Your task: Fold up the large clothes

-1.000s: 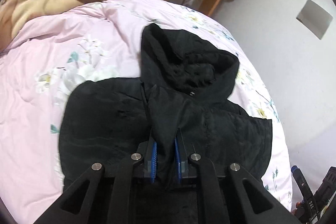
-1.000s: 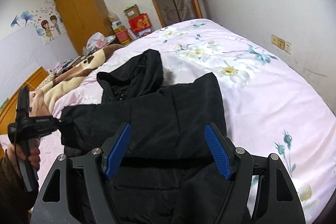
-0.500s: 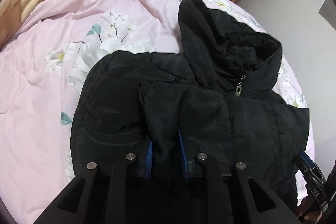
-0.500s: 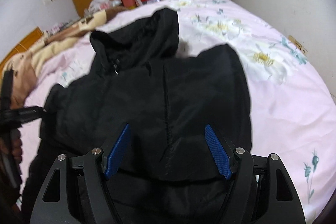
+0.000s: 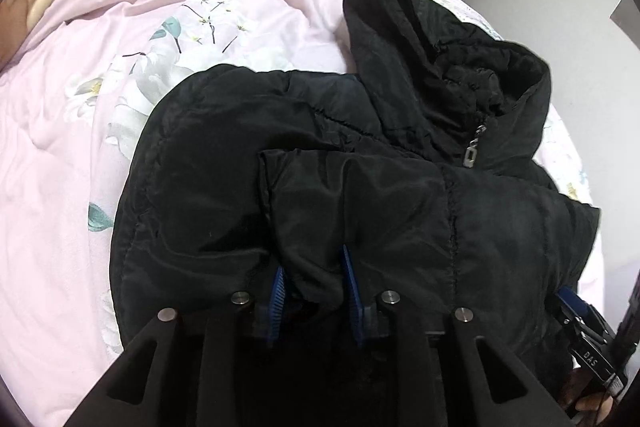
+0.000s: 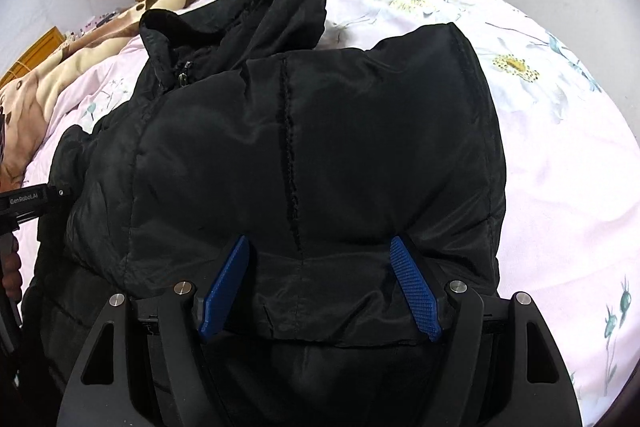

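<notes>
Your left gripper [image 5: 314, 275] pinches a fold of the black jacket [image 5: 400, 195] between its blue pads. Your right gripper [image 6: 320, 279] has its fingers spread wide, with jacket cloth lying between them. The jacket lies on the pink flowered bed cover [image 5: 120, 47], its hood [image 5: 404, 39] pointing away from you.

Your left black two-finger gripper with blue ribbed pads [image 5: 314, 285] has its jaws drawn close together, pinching a fold of the black padded hooded jacket [image 5: 360, 195] between the pads. Your right black two-finger gripper with blue ribbed pads [image 6: 320, 279] holds its jaws spread wide, a pad at either side of the jacket's bulk. Your right hand [image 5: 584, 397] shows at the left camera's lower right edge, wrapped around its handle.
</notes>
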